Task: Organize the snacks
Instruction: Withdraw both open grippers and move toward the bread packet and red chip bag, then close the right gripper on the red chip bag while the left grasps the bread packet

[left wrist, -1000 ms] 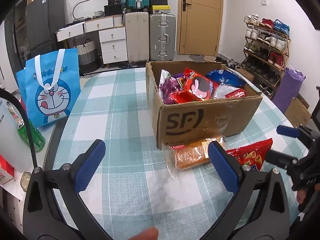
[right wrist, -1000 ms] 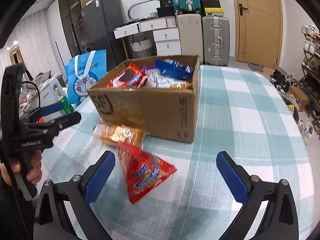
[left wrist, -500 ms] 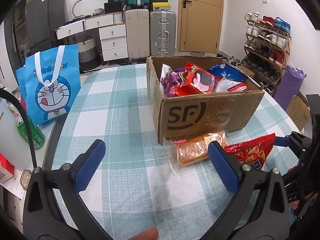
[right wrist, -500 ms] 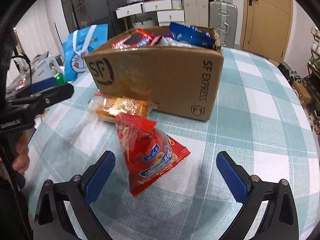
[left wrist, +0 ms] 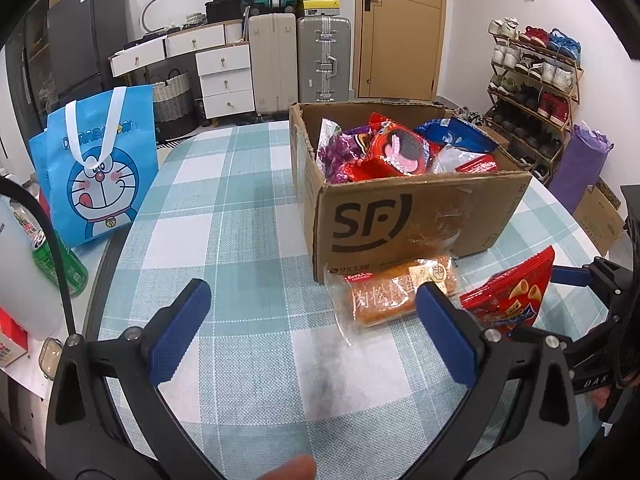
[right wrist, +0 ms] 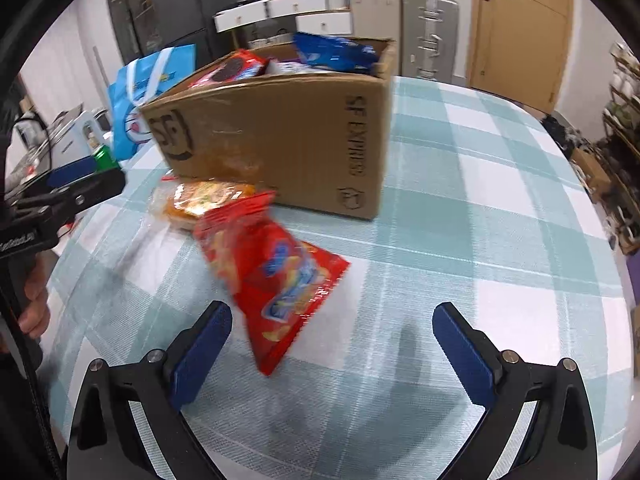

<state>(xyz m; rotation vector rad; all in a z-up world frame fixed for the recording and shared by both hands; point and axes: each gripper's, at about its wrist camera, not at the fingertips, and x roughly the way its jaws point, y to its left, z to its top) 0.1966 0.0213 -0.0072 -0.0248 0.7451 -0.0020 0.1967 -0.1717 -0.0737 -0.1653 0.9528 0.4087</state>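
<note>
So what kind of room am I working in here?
Most likely a lived-in home, an entry or dining area: a shoe rack full of shoes by the door, suitcases stacked against the wall, and a checked tablecloth on the table.

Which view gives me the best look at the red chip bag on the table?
Right wrist view: the red chip bag lies nearly whole, though motion-blurred, just ahead of the open jaws. Left wrist view shows the bag sharper but partly hidden behind the left gripper's right jaw.

both tongs (left wrist: 312,334) (right wrist: 332,354) agape, empty
</note>
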